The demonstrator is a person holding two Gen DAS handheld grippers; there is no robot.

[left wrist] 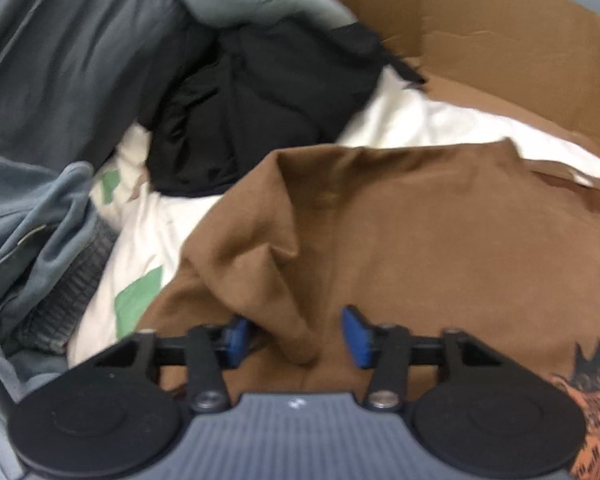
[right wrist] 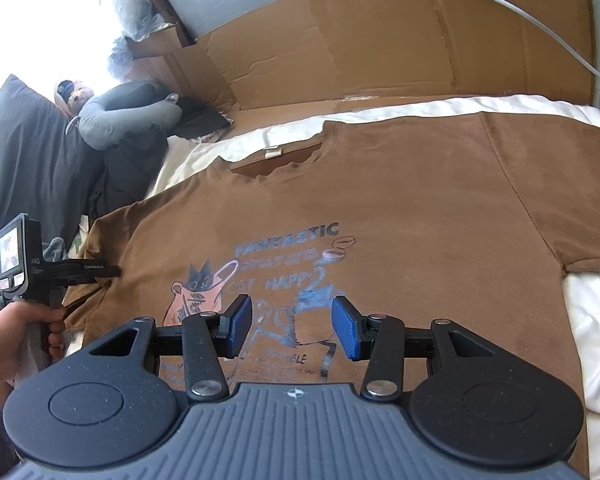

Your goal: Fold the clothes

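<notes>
Bed [right wrist: 592, 320] with a white sheet, flattened cardboard [right wrist: 380, 52] propped along the far side, sunlit window off to the far left of the right gripper. Brown shirt [right wrist: 400, 200] lies print-up and mostly flat on the sheet, collar pointing away toward the cardboard; looks laid out that way so the sleeves can fold inward.

Right gripper [right wrist: 292, 328] hovers over the printed chest, jaws apart, nothing between the pads. Probably just waiting its turn.

Left gripper [left wrist: 296, 334] is at the shirt's left sleeve, jaws spread with a raised ridge of brown cloth running between the pads [left wrist: 358, 336]; not pinched yet as far as I can tell. From the right wrist view its black fingers reach in at that sleeve edge, a hand [right wrist: 16, 336] on the handle. Likely the first sleeve fold is being set up.

Room: beyond the left gripper the pile crowds close, black garment [left wrist: 260, 112] and grey clothes [left wrist: 52, 80] sitting just past the sleeve, so swing there is tight. To the right of the right gripper the other sleeve lies flat with open sheet beside it.
</notes>
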